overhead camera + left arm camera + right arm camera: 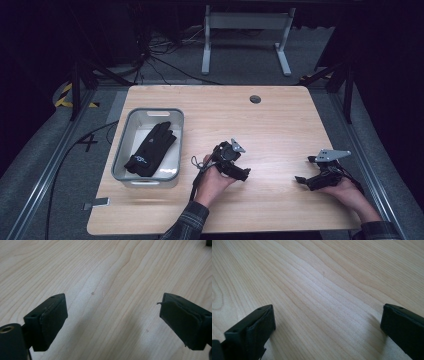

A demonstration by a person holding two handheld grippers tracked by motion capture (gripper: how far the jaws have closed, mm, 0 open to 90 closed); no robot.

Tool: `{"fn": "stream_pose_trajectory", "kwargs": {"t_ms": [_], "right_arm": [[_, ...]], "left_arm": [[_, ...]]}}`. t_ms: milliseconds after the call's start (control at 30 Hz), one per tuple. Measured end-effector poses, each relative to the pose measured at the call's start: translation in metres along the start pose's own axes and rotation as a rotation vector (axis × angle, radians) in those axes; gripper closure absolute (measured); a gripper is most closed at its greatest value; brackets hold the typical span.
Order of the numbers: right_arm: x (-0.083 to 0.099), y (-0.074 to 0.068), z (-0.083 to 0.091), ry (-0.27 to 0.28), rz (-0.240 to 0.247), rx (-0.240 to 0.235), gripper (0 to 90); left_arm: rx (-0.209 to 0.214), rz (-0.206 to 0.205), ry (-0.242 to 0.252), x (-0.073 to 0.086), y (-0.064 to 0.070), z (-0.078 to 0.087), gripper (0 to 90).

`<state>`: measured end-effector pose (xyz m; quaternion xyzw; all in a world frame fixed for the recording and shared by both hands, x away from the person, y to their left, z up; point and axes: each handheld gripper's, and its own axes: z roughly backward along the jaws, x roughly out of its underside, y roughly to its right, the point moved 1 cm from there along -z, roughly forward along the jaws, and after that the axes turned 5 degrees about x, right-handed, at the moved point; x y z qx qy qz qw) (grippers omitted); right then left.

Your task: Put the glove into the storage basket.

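Left tongs: held in the person's left hand over the middle of the desk, toward its near edge; jaws spread wide, nothing between them, bare wood grain below in the left gripper view. Right tongs: held in the right hand near the desk's right edge, toward the near right corner; jaws likewise spread wide and empty, hovering low over the bare wood in the right gripper view. Black glove: lies flat inside the grey bin, fingers pointing toward the far edge, pale lettering at the cuff. Bin: stands at the left side of the desk, just left of the left tongs, well apart from the right tongs.
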<state>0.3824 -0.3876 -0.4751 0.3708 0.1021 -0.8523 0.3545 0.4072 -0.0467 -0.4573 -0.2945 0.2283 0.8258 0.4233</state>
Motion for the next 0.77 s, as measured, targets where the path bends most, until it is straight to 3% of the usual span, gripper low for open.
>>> {"fn": "stream_pose_trajectory", "kwargs": {"t_ms": [200, 267, 767], "right_arm": [[0.000, 0.000, 0.000, 0.001, 0.000, 0.000, 0.1], [0.000, 0.000, 0.000, 0.001, 0.000, 0.000, 0.1], [0.000, 0.000, 0.000, 0.000, 0.003, -0.001, 0.1]], "left_arm": [[-0.031, -0.037, -0.052, 0.005, 0.004, -0.017, 1.8], [-0.018, -0.036, -0.065, 0.007, 0.003, -0.020, 0.0], [0.005, -0.071, 0.003, 0.013, 0.002, -0.021, 0.0]]}}
